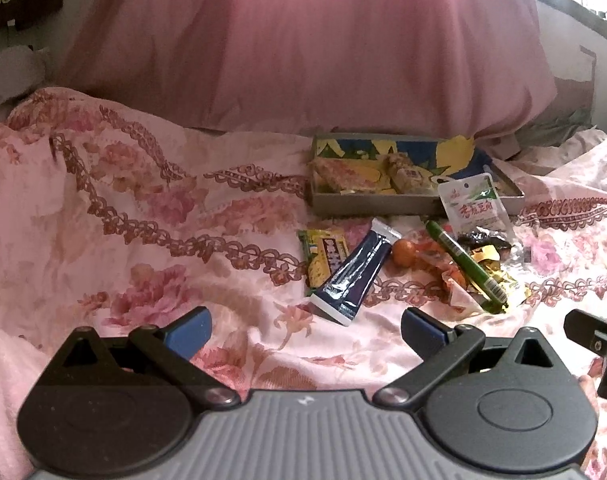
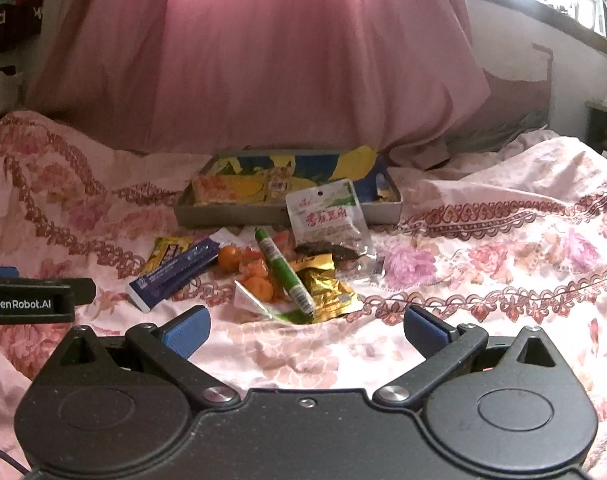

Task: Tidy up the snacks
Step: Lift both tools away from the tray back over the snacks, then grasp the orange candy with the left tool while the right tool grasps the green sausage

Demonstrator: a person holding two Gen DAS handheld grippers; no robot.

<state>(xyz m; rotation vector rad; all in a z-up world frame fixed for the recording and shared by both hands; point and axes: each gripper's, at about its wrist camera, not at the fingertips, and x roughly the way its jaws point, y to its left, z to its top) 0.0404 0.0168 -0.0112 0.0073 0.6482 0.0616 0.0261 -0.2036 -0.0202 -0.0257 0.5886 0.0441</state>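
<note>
- My left gripper hovers low over the floral bedspread, its blue pads spread wide with nothing between them.
- My right gripper is in the same state: fingers apart, empty, above the same bedspread.
- Just ahead of the left gripper lies the dark blue packet, slanting away to the right and overlapping the yellow-green packet beside it.
- Ahead and to the right of the left gripper sits the rest of the pile: a small orange fruit, a green stick packet lying across gold wrappers, and some orange-wrapped pieces (too crumpled to tell how many).
- From the right gripper that pile sits straight ahead and slightly left, the green stick packet nearest its centre line.
- Beyond the pile rests a shallow grey box with a blue-and-yellow lining; a couple of yellow-wrapped snacks already lie inside.
- A clear pouch with red lettering leans against the box's near wall, its lower end on the bedspread.
- A big pink pillow fills the background behind the box.
</note>
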